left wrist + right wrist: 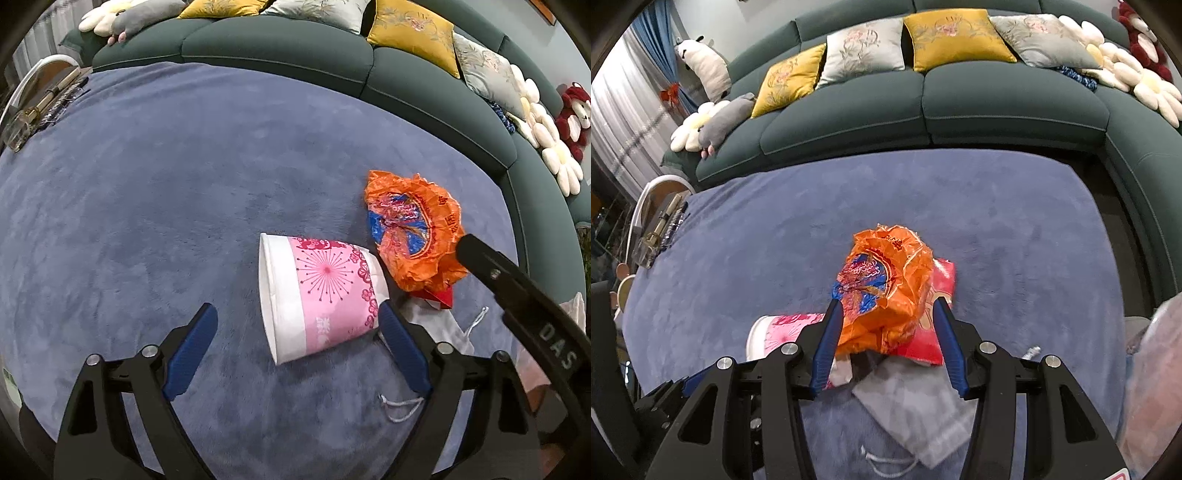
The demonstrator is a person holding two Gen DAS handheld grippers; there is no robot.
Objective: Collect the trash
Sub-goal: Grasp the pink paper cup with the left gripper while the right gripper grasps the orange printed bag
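Nothing is collected yet: on the blue carpet (147,192) before the green sofa (960,99), the wide-open left gripper (295,328) straddles a tipped pink paper cup (317,295) while the half-open right gripper (888,325) brackets, unclamped, a crumpled orange wrapper (886,291).

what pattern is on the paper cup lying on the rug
Pink band with red starbursts and flowers, white near its mouth; the paper cup shows best in the left wrist view.

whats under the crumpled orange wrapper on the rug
A red packet sticks out from under the crumpled orange wrapper, and a grey drawstring pouch lies partly beneath both on the blue rug. Whatever lies under the wrapper's middle is covered.
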